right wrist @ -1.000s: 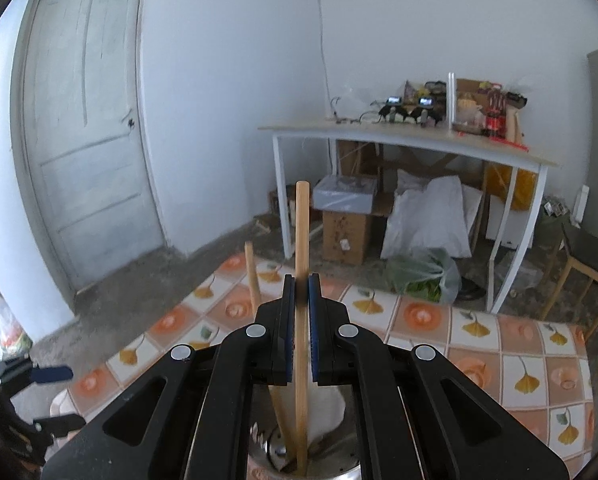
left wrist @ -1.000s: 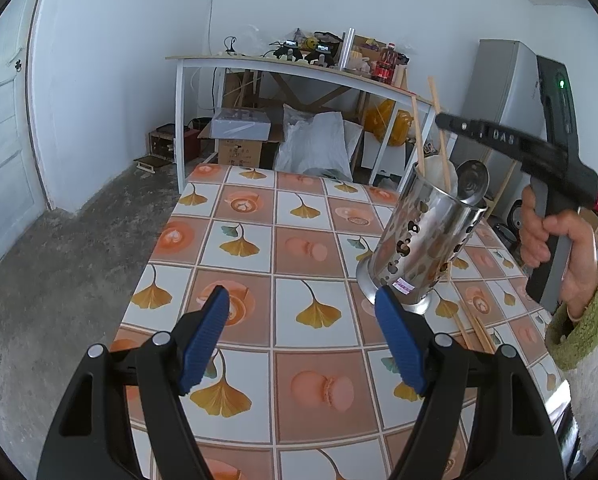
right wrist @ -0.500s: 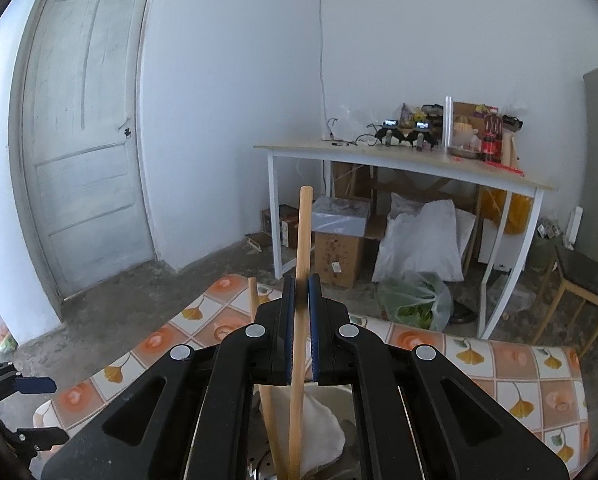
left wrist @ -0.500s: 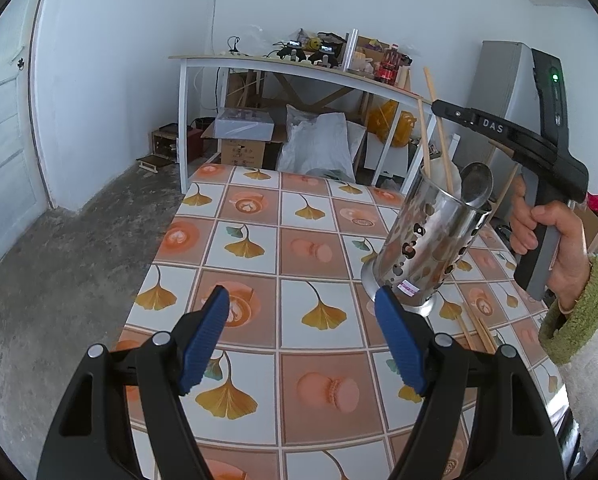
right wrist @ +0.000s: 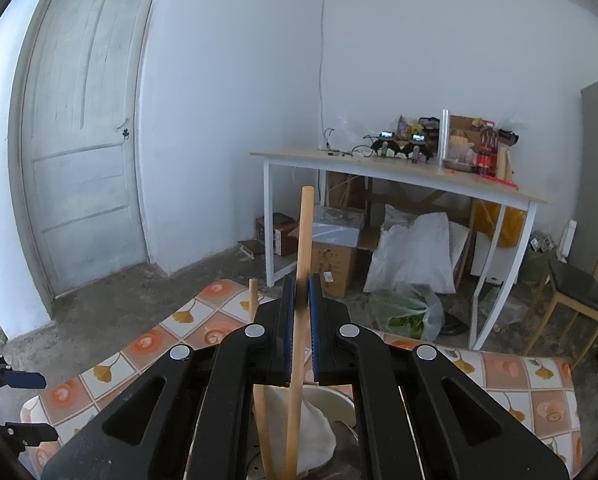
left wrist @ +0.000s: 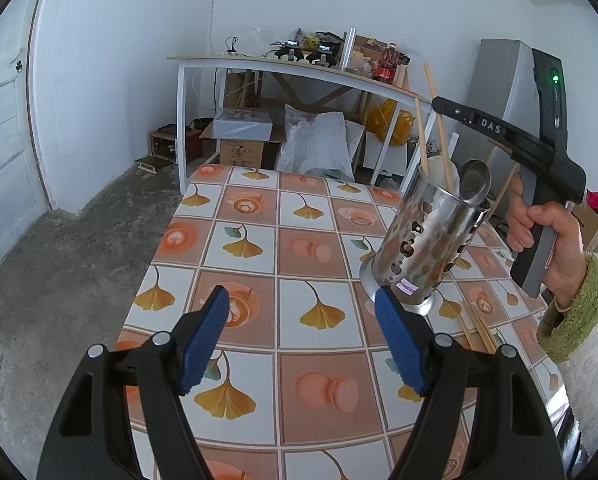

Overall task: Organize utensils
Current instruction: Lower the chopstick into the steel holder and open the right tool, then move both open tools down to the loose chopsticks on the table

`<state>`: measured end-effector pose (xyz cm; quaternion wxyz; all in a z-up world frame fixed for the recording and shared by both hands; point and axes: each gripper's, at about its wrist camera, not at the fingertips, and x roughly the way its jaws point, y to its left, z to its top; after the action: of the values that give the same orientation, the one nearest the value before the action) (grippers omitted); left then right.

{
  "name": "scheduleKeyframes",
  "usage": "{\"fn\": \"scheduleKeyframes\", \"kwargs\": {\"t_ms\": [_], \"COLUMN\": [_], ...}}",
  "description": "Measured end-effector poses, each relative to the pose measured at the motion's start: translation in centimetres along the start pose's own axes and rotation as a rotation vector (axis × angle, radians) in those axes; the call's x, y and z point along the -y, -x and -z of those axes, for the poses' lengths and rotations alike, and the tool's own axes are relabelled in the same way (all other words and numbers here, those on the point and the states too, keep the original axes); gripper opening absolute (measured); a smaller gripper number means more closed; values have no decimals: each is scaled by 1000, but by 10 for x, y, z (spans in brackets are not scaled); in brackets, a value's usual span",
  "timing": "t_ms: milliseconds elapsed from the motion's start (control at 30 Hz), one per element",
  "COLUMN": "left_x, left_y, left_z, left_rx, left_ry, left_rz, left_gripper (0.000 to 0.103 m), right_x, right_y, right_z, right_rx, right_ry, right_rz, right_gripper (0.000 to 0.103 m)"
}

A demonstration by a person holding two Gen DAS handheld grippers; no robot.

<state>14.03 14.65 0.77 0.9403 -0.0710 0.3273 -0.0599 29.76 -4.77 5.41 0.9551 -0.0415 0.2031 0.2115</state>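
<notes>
A perforated steel utensil holder stands on the tiled table at the right. Inside it are a metal spoon, a white utensil and wooden chopsticks. My right gripper is shut on a wooden chopstick, whose lower end reaches into the holder beside a second chopstick. In the left wrist view the right gripper hovers above the holder, held by a hand. My left gripper stands open over the table, left of the holder, with nothing between its fingers.
More chopsticks lie on the table to the right of the holder's base. Beyond the table stand a white desk with clutter, boxes and bags beneath it, and a grey cabinet. A door is at the left.
The right gripper has tilted upward, so the holder sits lower in its view. The chopstick stays clamped. The left gripper has not moved.
</notes>
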Motion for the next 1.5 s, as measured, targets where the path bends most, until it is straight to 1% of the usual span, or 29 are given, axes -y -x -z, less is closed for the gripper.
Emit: {"fn": "scheduleKeyframes", "kwargs": {"t_ms": [200, 467, 767, 867, 967, 1000, 1033, 1133, 1267, 1367, 1500], "left_x": [0, 3, 9, 11, 11, 12, 13, 16, 21, 26, 38], "left_y": [-1, -1, 1, 2, 2, 2, 2, 1, -2, -7, -15], "left_z": [1, 2, 4, 4, 4, 4, 4, 6, 11, 17, 28], "left_rx": [2, 4, 5, 4, 0, -1, -2, -9, -26, -52, -99], "left_ry": [3, 2, -2, -4, -6, -6, -6, -8, -15, -23, -42], "left_rz": [3, 3, 11, 13, 17, 20, 22, 29, 48, 72, 108], "left_gripper": [73, 73, 73, 73, 73, 73, 73, 73, 73, 73, 73], "right_x": [0, 4, 6, 7, 7, 8, 10, 16, 30, 45, 65], "right_y": [22, 44, 40, 43, 53, 58, 63, 83, 113, 137, 160], "right_z": [7, 20, 25, 23, 22, 21, 20, 18, 22, 35, 70], "right_rx": [19, 10, -61, -61, -48, -40, -31, -9, -7, -49, -179], "right_ry": [21, 8, -20, -27, -39, -45, -51, -76, -123, -173, -264], "right_rz": [9, 15, -20, -23, -25, -24, -24, -21, -12, 27, 65], "right_gripper": [5, 5, 5, 6, 17, 24, 29, 33, 36, 36, 36]}}
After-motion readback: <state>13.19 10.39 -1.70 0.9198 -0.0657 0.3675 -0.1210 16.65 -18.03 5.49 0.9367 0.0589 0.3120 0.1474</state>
